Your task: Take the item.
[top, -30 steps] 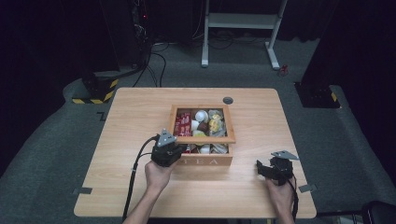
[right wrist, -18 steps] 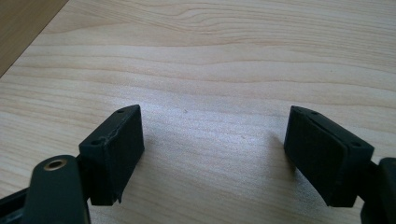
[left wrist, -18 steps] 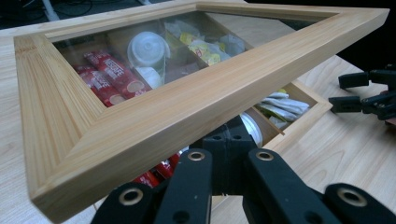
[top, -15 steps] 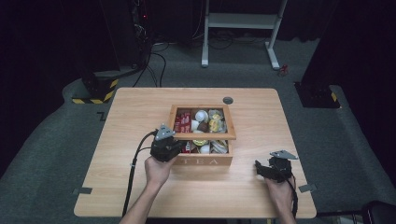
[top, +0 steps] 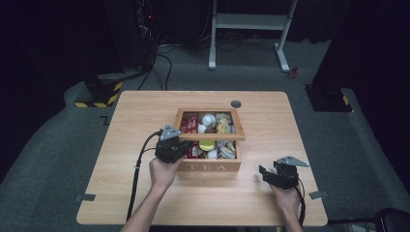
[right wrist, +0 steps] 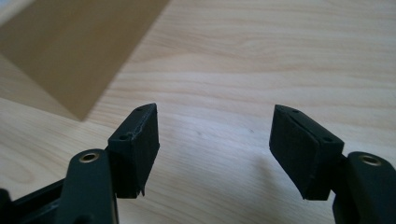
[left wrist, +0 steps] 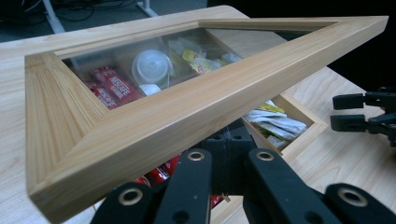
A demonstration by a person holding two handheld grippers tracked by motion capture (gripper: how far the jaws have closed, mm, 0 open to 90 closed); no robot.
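A wooden tea box [top: 212,166] marked TEA stands mid-table, with red packets [top: 189,123], a white cup [top: 208,119] and yellow sachets inside. Its glass-paned lid [top: 210,137] is tilted up from the front, hinged at the back. At the lid's front left, my left gripper [top: 180,145] is shut on the front rail. In the left gripper view the jaws of the left gripper [left wrist: 229,144] meet just under the lid [left wrist: 187,116]. My right gripper [top: 263,174] rests open on the table to the right of the box. Between the jaws of the right gripper [right wrist: 215,140] is bare wood.
A black round grommet [top: 236,103] sits in the table behind the box. The left gripper's cable [top: 138,179] runs back to the near table edge. On the floor beyond are a white stand [top: 246,21] and a yellow-and-black striped base [top: 99,94].
The left gripper has moved up and slightly away, and the lid's front edge has risen with it. The right gripper has stayed put.
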